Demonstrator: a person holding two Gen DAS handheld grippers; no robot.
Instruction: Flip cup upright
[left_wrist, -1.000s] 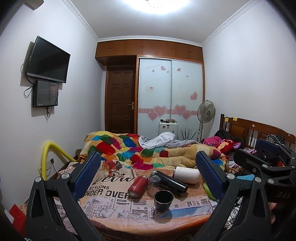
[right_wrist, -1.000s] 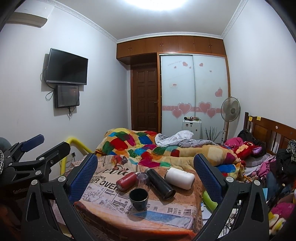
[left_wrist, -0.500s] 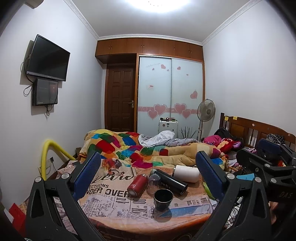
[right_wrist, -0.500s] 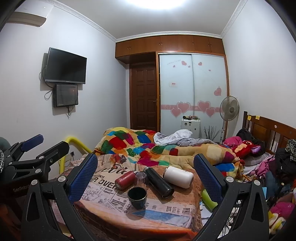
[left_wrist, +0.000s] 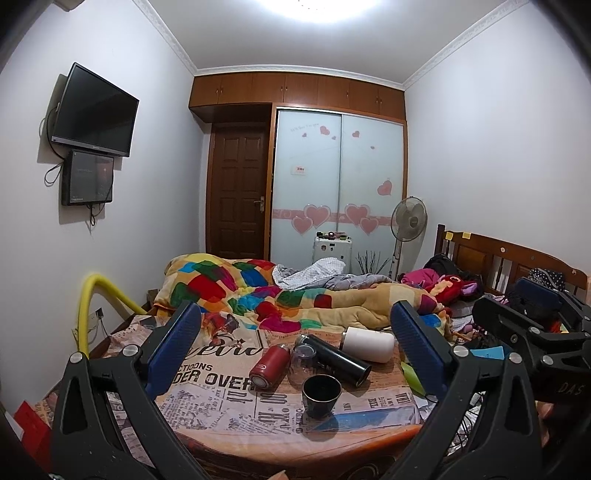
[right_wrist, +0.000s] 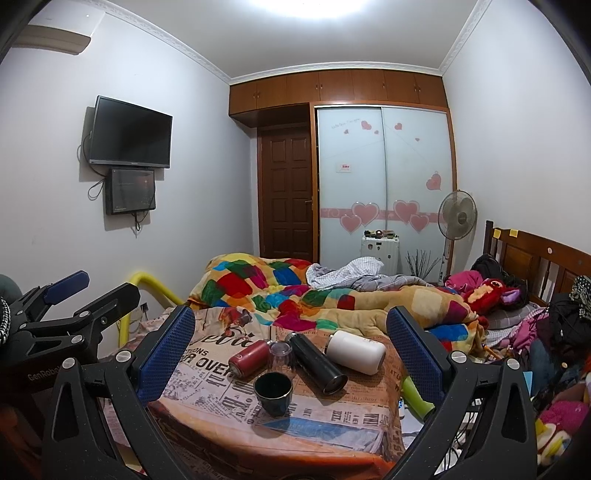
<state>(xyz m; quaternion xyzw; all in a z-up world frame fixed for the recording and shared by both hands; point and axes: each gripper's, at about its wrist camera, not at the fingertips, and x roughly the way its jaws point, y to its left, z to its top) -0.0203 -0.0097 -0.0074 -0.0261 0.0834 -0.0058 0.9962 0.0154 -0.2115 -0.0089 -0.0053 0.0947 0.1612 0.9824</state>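
Note:
A small table (left_wrist: 221, 417) covered in a newspaper-print cloth holds the cups. A dark cup (left_wrist: 321, 395) stands upright near the front edge; it also shows in the right wrist view (right_wrist: 273, 393). A clear glass cup (left_wrist: 303, 363) stands behind it. A red flask (left_wrist: 266, 365), a black flask (left_wrist: 332, 360) and a white flask (left_wrist: 365, 344) lie on their sides. My left gripper (left_wrist: 295, 350) is open and empty, well back from the table. My right gripper (right_wrist: 290, 350) is open and empty too, also held back.
A bed with a colourful quilt (left_wrist: 258, 291) lies behind the table. A yellow pipe (left_wrist: 92, 295) curves at the left wall. Clothes and toys (right_wrist: 554, 332) pile up at the right by a wooden headboard. A fan (left_wrist: 408, 221) stands by the wardrobe.
Both views have tilted up very slightly, so the table sits a little lower in frame. The cups and flasks have not moved. Both grippers stay open.

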